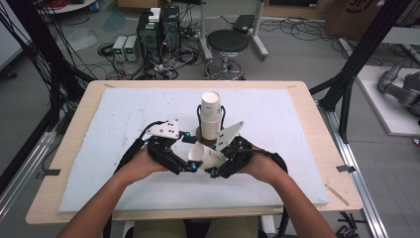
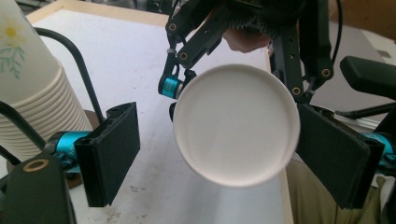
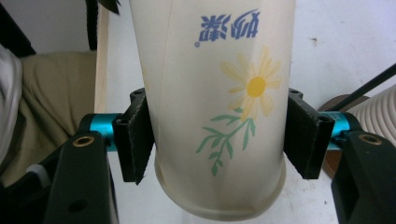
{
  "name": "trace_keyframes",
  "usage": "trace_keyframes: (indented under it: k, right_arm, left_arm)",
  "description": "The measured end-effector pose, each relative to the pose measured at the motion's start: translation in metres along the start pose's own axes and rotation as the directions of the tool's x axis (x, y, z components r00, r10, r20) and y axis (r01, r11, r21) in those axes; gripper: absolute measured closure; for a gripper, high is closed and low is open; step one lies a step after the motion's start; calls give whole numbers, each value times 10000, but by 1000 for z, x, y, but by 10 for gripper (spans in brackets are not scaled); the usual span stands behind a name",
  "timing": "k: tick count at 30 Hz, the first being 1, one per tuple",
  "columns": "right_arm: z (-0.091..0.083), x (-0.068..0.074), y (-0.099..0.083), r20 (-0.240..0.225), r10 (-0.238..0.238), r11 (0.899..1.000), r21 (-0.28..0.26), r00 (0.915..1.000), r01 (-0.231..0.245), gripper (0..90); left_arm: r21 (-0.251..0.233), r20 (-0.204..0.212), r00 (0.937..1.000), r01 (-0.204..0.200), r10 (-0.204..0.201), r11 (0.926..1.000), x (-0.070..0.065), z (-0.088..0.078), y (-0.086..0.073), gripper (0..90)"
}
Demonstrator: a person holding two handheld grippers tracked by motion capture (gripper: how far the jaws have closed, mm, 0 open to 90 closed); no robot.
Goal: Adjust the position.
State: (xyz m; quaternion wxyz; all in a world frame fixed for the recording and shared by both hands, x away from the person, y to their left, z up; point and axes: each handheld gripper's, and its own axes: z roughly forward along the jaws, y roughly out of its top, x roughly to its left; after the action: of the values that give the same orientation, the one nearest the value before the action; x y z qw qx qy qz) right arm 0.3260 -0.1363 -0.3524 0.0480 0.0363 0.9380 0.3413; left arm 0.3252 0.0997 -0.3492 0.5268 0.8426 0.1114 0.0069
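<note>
My right gripper point(image 3: 219, 140) clamps a flowered paper cup point(image 3: 219, 93) by its side walls, held above the table point(image 1: 99, 148) beside the cup stack point(image 1: 211, 116). My left gripper point(image 2: 224, 154) stands wide apart, base-side. Cup judged light, crushable; grip gently near the stiffer base.

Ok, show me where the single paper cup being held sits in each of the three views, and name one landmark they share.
High view: the single paper cup lies tilted between the two grippers, in front of the cup stack.
Left gripper view: the cup's base faces the camera, between the open jaws.
Right gripper view: its flowered side stands centre, clamped by both jaws.
Shared landmark: the cup stack, upper left in the left gripper view, right edge in the right gripper view.
</note>
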Motion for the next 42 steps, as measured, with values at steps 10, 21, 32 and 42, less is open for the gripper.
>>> trace_keyframes:
  k: [10,21,32,42]
  right_arm:
    - [8,2,4,-199,-114,9962,857,9997,131,342]
    - [12,3,3,-290,-92,9913,1313,9995,129,342]
    - [5,3,0,250,164,9966,802,9996,-184,191]
    - [-24,3,-19,693,1427,9688,-2138,9873,-1250,191]
  left_arm:
    - [552,389,9992,-15,-6,9985,1,7,-1,234]
    - [1173,827,9966,-119,22,9930,3,11,-4,358]
    - [478,515,9986,-133,108,9988,5,3,-9,374]
    - [-967,435,9989,200,-158,9951,6,-14,-21,373]
